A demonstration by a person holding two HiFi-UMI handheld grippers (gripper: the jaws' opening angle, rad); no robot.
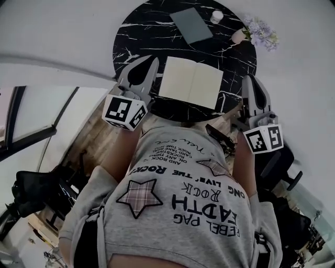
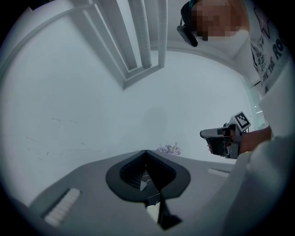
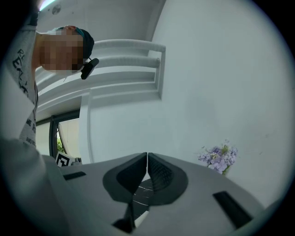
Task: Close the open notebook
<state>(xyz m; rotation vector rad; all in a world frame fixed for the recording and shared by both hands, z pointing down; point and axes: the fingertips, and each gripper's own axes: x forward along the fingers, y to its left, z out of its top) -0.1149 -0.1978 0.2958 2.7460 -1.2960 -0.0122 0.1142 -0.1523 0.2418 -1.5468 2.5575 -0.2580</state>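
An open notebook (image 1: 191,82) with blank cream pages lies flat near the front edge of a round black marble table (image 1: 136,31). My left gripper (image 1: 153,62) hovers just left of the notebook, jaws shut and empty. My right gripper (image 1: 248,79) sits to the notebook's right at the table's edge, also shut with nothing in it. In the left gripper view the shut jaws (image 2: 145,152) point level toward a white wall, with the right gripper (image 2: 221,138) visible beyond. In the right gripper view the tips (image 3: 147,155) meet, table marble showing below them.
A closed grey book (image 1: 191,24) lies at the table's far side, beside a small white cup (image 1: 216,16). A vase of purple flowers (image 1: 259,31) stands at the far right edge, flowers (image 3: 217,157). Black chairs (image 1: 31,191) stand on the floor at the left.
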